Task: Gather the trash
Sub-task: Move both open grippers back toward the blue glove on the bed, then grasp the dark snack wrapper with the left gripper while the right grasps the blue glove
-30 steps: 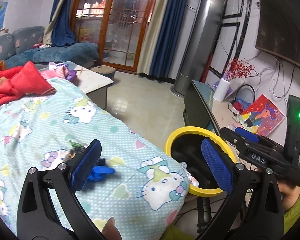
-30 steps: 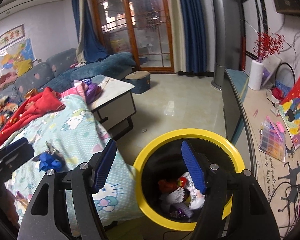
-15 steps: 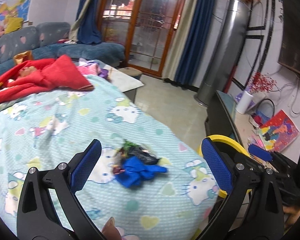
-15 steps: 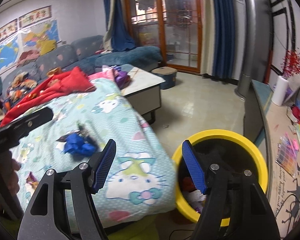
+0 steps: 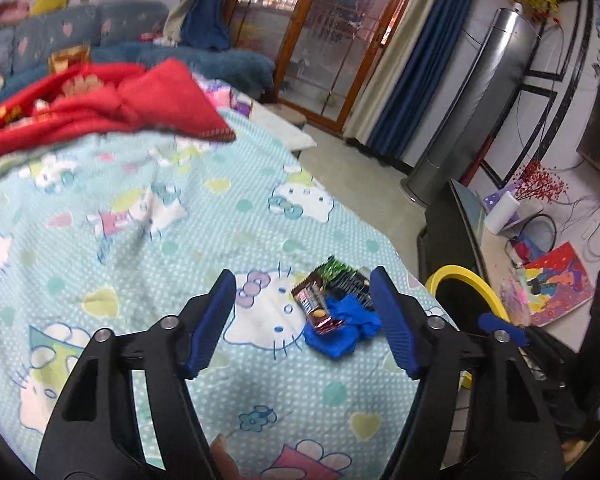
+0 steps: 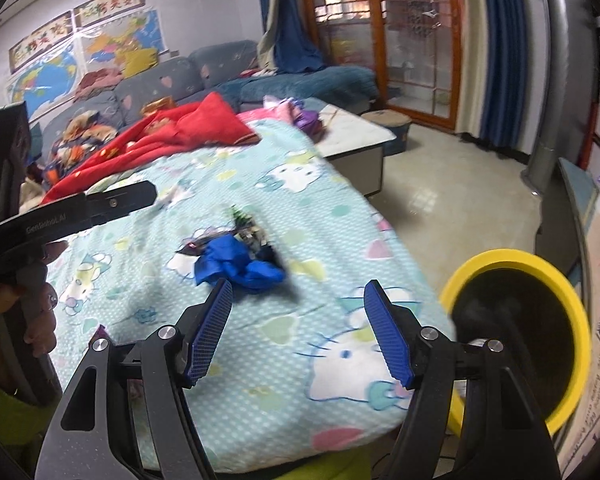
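Both grippers have swung from the yellow bin (image 6: 512, 320) toward the bed's (image 5: 160, 240) blue trash (image 5: 340, 328); left gripper (image 5: 302, 328) closing empty, right gripper (image 6: 298, 330) open, next straddle it.

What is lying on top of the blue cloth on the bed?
A red-brown snack wrapper lies across the blue cloth. A dark wrapper with a green end sits at its far edge, partly behind the left claw's finger. Anything under the cloth is hidden.
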Motion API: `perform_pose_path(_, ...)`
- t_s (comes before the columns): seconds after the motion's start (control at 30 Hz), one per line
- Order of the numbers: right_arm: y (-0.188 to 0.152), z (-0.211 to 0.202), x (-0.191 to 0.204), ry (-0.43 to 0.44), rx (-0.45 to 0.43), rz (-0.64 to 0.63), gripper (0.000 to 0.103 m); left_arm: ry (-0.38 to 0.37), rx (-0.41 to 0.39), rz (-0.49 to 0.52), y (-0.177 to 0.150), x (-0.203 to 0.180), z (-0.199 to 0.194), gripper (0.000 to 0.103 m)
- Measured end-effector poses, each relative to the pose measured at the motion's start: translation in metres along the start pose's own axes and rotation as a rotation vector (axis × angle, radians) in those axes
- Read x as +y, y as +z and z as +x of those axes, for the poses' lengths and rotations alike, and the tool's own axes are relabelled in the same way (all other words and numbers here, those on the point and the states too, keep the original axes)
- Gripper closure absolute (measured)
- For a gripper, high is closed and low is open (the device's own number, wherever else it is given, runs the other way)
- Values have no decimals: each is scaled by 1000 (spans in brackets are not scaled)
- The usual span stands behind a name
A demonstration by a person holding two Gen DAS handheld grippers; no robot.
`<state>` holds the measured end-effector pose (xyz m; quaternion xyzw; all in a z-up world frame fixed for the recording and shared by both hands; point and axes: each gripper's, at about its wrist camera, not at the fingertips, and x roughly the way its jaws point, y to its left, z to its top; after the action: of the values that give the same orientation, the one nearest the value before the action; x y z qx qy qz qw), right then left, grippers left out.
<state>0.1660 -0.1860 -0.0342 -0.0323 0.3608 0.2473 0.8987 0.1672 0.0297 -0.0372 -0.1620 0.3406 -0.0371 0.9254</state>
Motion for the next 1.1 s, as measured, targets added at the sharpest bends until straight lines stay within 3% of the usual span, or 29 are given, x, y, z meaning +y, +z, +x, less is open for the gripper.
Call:
perform_pose_path(0.27,5,39,15,35,54,-33,50,-86,95,-27,-7,8,23,57)
perform_pose_path(0.47,7,66,16,50,96,-44,61,-139,160,-36,-13,6,43,58)
perform_pose_path(0.63,3,75,17,92,131,-48,90,-149,204,-44,-19,8,57,73)
perform_pose_path(0.7,1,75,18,101,138,-56,95,-151,212,-47,-20,8,60,77)
perform_pose_path(0.83,-3,73,19,121,147,-52,99,-151,224,-51,-22,11,62,88)
perform_pose_path(1.1,-5,60,29,162,142,-70,100,-145,194,-86,-20,26,50,90)
